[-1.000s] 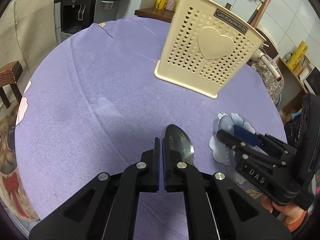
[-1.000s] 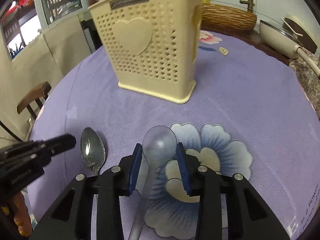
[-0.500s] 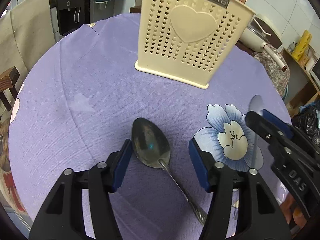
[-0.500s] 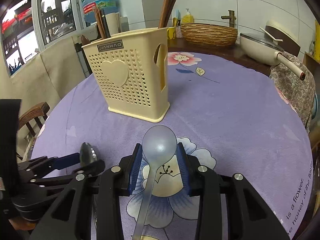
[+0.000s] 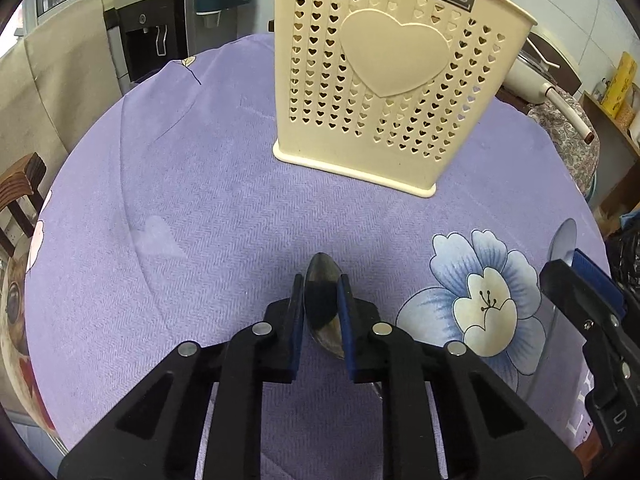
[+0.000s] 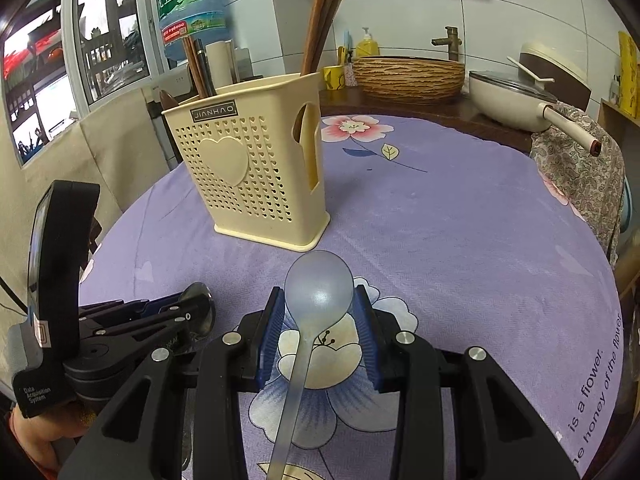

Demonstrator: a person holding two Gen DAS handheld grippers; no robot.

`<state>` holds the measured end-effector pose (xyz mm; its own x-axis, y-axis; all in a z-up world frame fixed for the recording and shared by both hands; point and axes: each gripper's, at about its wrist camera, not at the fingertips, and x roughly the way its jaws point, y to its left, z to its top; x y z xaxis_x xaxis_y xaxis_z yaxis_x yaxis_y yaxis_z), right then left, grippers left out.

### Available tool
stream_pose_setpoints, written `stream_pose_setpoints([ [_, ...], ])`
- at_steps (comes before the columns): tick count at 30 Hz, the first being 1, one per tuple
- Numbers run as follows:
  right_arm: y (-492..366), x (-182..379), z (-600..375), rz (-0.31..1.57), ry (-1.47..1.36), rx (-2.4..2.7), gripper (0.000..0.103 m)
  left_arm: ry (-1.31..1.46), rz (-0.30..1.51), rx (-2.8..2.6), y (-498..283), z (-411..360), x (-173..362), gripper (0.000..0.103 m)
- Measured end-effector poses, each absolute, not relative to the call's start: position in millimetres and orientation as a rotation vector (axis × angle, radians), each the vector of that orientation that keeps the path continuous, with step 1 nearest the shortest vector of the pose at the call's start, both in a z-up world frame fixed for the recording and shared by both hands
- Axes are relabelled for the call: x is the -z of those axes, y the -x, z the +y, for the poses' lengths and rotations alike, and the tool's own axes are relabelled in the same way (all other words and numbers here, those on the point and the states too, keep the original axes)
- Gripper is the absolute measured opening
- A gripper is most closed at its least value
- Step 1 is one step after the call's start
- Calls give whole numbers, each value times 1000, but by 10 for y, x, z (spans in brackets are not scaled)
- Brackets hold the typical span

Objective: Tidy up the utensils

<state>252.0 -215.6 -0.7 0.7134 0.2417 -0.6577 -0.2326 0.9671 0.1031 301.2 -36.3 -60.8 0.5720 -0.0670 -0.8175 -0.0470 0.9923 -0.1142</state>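
A cream perforated utensil holder (image 5: 396, 80) with a heart on its side stands on the purple tablecloth; it also shows in the right wrist view (image 6: 256, 172), with chopsticks (image 6: 324, 12) standing in it. My left gripper (image 5: 322, 304) is shut on the bowl of a metal spoon (image 5: 322, 300), in front of the holder. My right gripper (image 6: 320, 316) is shut on the bowl of a translucent plastic spoon (image 6: 318, 284), held above the tablecloth's blue flower print. The right gripper shows at the right edge of the left wrist view (image 5: 576, 276).
The round table (image 6: 460, 220) is covered in purple cloth. A cream pot (image 6: 520, 100) and a woven basket (image 6: 408, 76) sit on a counter behind the table. A wooden chair (image 5: 16, 192) stands at the table's left. A water dispenser (image 5: 148, 36) is at the far left.
My left gripper opened around the metal spoon, then shut on its bowl. My right gripper rose with the plastic spoon and drew back from the holder.
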Motion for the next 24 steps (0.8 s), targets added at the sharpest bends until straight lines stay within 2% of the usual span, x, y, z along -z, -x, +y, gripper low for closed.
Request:
stream_pose_setpoints([
  [8,-2521,21,-2149,738,-11,-265,35,108,951,23,-2981,-371,564,16],
  [10,-2522,22,-2162,738,-17,-264,35,119,959,25,-2960,-374,572,27],
  [11,-2518,19,-2170,735,-19,-262,35,129,955,28,-2942,-373,564,42],
  [12,-2513,17,-2181,732,-21,-260,35,130,945,28,-2914,-387,552,52],
  [13,-2512,12,-2187,731,-23,-259,35,125,929,26,-2881,-403,528,53],
  [19,-2510,-6,-2280,728,-34,-244,35,64,924,20,-2844,-551,532,54],
  [24,-2480,-10,-2312,724,-38,-245,35,23,948,-5,-2892,-687,635,50],
])
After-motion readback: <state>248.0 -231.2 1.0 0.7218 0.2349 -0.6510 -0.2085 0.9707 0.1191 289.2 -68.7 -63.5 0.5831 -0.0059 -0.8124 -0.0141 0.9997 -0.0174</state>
